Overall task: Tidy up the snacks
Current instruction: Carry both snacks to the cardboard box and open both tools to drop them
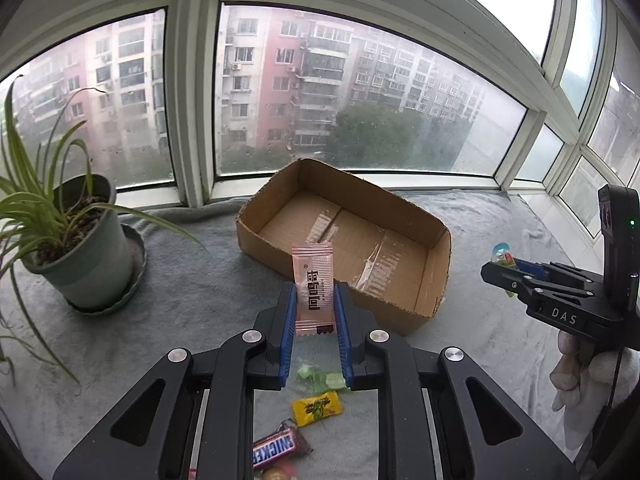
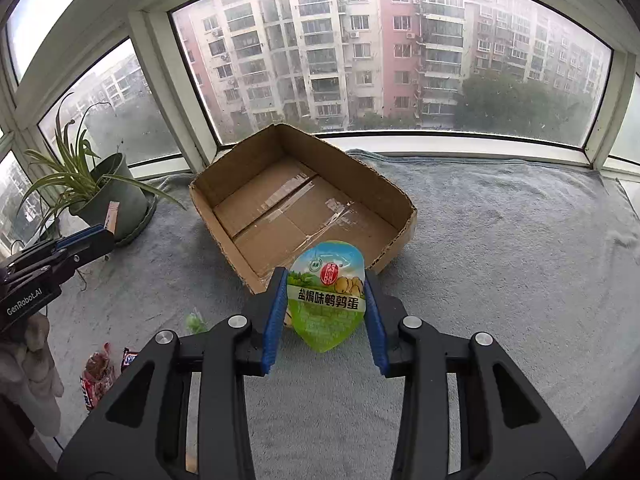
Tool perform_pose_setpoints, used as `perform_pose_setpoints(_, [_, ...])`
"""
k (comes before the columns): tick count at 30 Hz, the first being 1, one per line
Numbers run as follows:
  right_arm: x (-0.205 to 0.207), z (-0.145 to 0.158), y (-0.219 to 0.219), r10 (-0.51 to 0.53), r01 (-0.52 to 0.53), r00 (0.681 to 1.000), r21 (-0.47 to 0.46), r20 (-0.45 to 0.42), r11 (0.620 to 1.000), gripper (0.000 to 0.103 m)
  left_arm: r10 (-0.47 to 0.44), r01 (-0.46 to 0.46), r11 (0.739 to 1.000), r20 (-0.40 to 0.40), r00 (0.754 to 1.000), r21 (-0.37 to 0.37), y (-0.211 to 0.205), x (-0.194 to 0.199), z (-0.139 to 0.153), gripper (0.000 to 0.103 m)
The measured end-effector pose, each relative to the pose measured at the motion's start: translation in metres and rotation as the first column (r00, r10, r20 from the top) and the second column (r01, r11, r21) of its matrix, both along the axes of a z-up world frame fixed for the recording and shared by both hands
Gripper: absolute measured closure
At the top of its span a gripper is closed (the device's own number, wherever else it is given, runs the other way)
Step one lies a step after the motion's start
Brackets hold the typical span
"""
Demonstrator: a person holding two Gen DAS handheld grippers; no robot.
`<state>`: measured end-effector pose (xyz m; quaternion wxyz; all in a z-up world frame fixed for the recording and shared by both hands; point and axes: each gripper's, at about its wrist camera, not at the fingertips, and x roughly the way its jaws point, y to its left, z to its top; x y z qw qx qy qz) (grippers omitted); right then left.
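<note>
My left gripper point(image 1: 315, 300) is shut on a pink snack sachet point(image 1: 313, 280) and holds it upright, just in front of the near wall of an open, empty cardboard box point(image 1: 400, 208). My right gripper point(image 2: 326, 292) is shut on a green quail-egg packet point(image 2: 326, 294), held above the grey cloth near the box's front corner point(image 2: 400, 204). The right gripper also shows in the left wrist view point(image 1: 508, 272), and the left gripper in the right wrist view point(image 2: 100, 236). Loose snacks lie below the left gripper: a green candy point(image 1: 320, 380), a yellow packet point(image 1: 316, 406), a Snickers bar point(image 1: 280, 446).
A potted spider plant point(image 1: 72, 248) stands on a saucer left of the box. A grey cloth point(image 2: 500, 260) covers the sill. Window frames run close behind the box. More red-wrapped snacks point(image 2: 96, 376) lie at the lower left in the right wrist view.
</note>
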<state>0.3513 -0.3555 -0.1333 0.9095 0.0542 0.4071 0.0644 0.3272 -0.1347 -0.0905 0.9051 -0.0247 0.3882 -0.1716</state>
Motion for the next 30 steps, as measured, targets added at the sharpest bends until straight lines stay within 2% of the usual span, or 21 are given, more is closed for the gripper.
perform_pose_setpoints(11, [0.046,-0.038,0.005,0.007,-0.007,0.998,-0.002,-0.057,1.000,0.065,-0.028,0.027,0.999,-0.050,0.998,-0.019,-0.047,0.043,-0.035,0.086])
perform_pose_setpoints(16, [0.058,-0.049,0.006,0.020,-0.020,0.997,0.000,-0.079,1.000,0.065,-0.050,0.049,0.999,-0.061,0.997,-0.023,-0.057,0.057,-0.042,0.086])
perform_pose_setpoints(19, [0.060,-0.052,0.008,0.019,-0.020,0.997,-0.018,-0.078,1.000,0.061,-0.060,0.059,0.998,-0.071,0.996,-0.018,-0.062,0.062,-0.045,0.086])
perform_pose_setpoints(22, [0.061,-0.052,0.012,0.025,-0.027,0.997,-0.031,-0.070,0.999,0.047,-0.070,0.070,0.998,-0.085,0.994,-0.009,-0.064,0.066,-0.047,0.083])
perform_pose_setpoints(23, [0.060,-0.051,0.013,0.025,-0.027,0.998,-0.039,-0.065,0.999,0.045,-0.068,0.068,0.998,-0.088,0.994,0.002,-0.066,0.067,-0.047,0.081])
perform_pose_setpoints(25, [0.060,-0.048,0.012,0.024,-0.027,0.998,-0.048,-0.061,0.999,0.045,-0.071,0.072,0.997,-0.078,0.994,0.011,-0.069,0.068,-0.047,0.074])
perform_pose_setpoints(30, [0.051,-0.037,0.007,0.011,-0.013,0.999,-0.028,-0.045,1.000,0.045,-0.057,0.058,0.998,-0.072,0.996,0.007,-0.061,0.068,-0.042,0.073])
